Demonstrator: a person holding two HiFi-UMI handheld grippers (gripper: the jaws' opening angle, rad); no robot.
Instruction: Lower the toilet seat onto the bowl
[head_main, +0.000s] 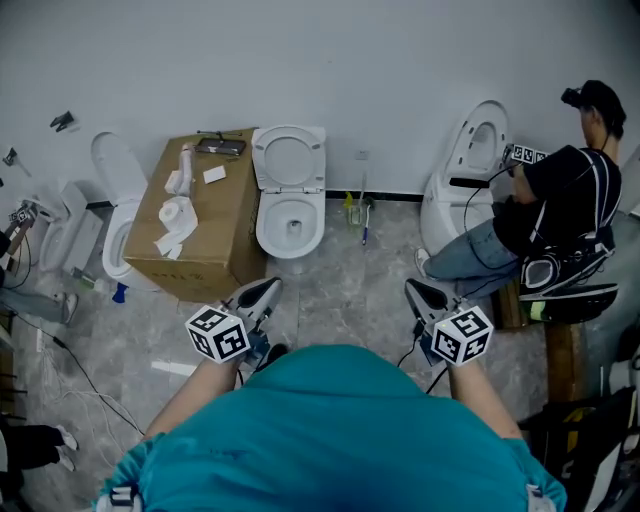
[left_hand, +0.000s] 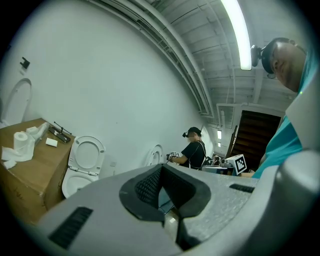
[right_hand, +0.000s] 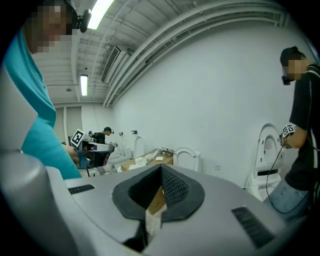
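White porcelain is forming the largest thing ahead of the claws. The toilet bowl (head_main: 264, 226) is standing against the far wall, ahead of the left claw (head_main: 268, 287) and slightly to its right. It is lying ahead and well to the left of the right claw (head_main: 413, 289), and it is well apart from both. A brown cardboard box (head_main: 200, 240) is standing just beside the bowl, ahead of the left claw and to its left.

The toilet seat (head_main: 259, 158) is standing raised over the back of the bowl, farther from both claws than the bowl's rim, and is leaning back toward the wall. Its long axis is running up the wall. Its free front edge is pointing upward, its hinged end is sitting low at the bowl's rear, and its open face is looking out toward the claws.

Judging by its look, the seat is probably behaving as a stiff, fairly light ring of smooth plastic that is swinging only about its hinge. The glossy surface is likely offering little friction, and a seat that is let go could be slamming down on the porcelain. The upper free edge, farthest from the hinge, is looking like the best place to pinch or hook it.

Both claws are hovering near the person's body with their jaws closed together, and neither is gripping anything.
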